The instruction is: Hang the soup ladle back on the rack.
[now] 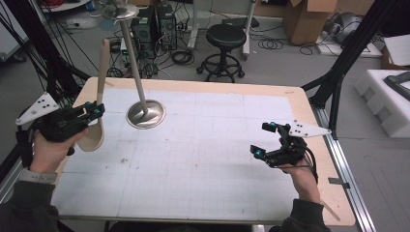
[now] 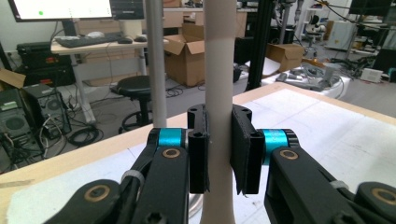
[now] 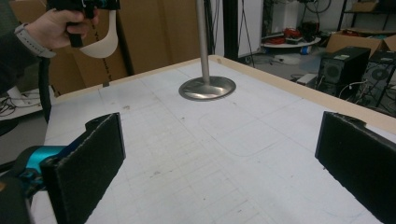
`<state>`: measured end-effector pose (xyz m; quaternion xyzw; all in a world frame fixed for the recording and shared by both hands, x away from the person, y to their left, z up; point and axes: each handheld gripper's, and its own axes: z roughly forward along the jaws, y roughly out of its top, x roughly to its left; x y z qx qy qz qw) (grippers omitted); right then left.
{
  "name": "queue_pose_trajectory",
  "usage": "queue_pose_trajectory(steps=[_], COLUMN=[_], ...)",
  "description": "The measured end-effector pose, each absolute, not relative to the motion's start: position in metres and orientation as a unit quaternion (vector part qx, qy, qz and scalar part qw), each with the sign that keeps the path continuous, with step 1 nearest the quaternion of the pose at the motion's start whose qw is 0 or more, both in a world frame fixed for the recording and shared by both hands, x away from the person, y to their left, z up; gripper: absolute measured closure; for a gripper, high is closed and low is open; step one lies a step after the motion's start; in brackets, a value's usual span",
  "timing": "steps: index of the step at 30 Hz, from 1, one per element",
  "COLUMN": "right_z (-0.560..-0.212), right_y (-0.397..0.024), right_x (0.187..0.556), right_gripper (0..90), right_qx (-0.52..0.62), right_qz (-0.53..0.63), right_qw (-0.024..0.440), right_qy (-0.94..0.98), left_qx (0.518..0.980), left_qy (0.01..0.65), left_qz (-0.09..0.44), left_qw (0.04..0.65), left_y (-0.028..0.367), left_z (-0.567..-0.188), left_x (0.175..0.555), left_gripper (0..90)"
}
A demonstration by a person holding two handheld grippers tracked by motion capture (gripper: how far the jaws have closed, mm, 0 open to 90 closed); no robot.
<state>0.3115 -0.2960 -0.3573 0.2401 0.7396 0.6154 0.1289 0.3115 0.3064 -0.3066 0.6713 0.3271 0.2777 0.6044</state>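
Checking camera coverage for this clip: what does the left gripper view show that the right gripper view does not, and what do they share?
Left gripper view alone: the left gripper with its fingers pressed on the pale handle of the long shoehorn, plus a black stool and a desk with a monitor behind.

Right gripper view alone: the right gripper, wide open over the bare white table, the stand's round metal base, and the person's hand carrying the shoehorn's curved end.

Shared: the shoehorn, the metal stand pole and the table.
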Motion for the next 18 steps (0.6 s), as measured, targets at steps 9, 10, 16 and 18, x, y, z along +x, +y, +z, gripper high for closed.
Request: queue_pose_trajectory(steps=[9,10,16,18], right_z=[-0.357,-0.357,-0.357,-0.357], right_y=[-0.296,-0.296,-0.297,-0.297], right_x=[0.311,0.311,0.311,0.311], right_gripper=[0.4,0.4,0.4,0.4], right_qx=[0.239,0.239,0.239,0.239], right_qz=[0.616,0.617,0.618,0.618], right_qw=[0.128,0.129,0.13,0.13], right_qy=[0.739,0.739,0.737,0.738], left_qx=[0.672,0.673,0.669,0.669], left_qy=[0.319,0.319,0.321,0.323], left_qz=[0.276,0.275,0.272,0.273], left_qw=[0.609,0.609,0.612,0.611], left_y=[0.313,0.314,0.323,0.327], left_z=[-0.292,-0.292,-0.287,-0.285], left_x=[0.322,0.323,0.331,0.334], left_gripper=[77.9,77.8,77.9,77.9])
